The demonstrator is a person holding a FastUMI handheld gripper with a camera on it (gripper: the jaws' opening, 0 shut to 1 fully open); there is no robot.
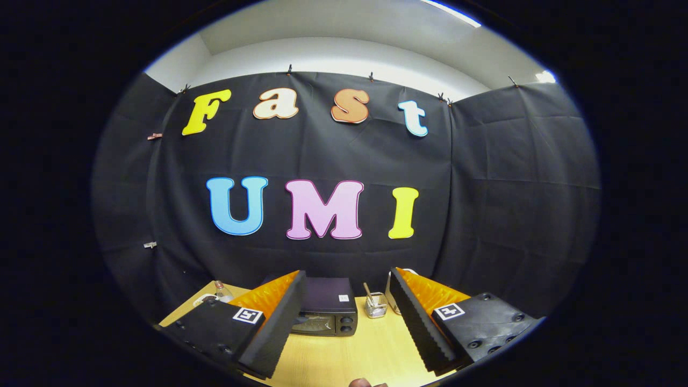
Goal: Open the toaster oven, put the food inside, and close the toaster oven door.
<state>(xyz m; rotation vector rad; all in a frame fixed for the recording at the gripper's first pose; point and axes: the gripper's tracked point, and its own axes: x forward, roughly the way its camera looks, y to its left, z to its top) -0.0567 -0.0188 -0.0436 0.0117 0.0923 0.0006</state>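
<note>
Gripper (344,317) raised over the table (371,355), fingers spread wide and holding nothing.

The oven (328,312) stands ahead between the fingers, nearer the left one, door closed, backed close to the booth wall. Bare tabletop lies between fingers and oven. A wire cup (375,305) stands just right of the oven; a bottle (221,292) sits beyond the left finger, near the table's left edge.

Toaster oven (327,314) on table (371,349) ahead between parted jaws, wire cup (375,306) right of it
</note>
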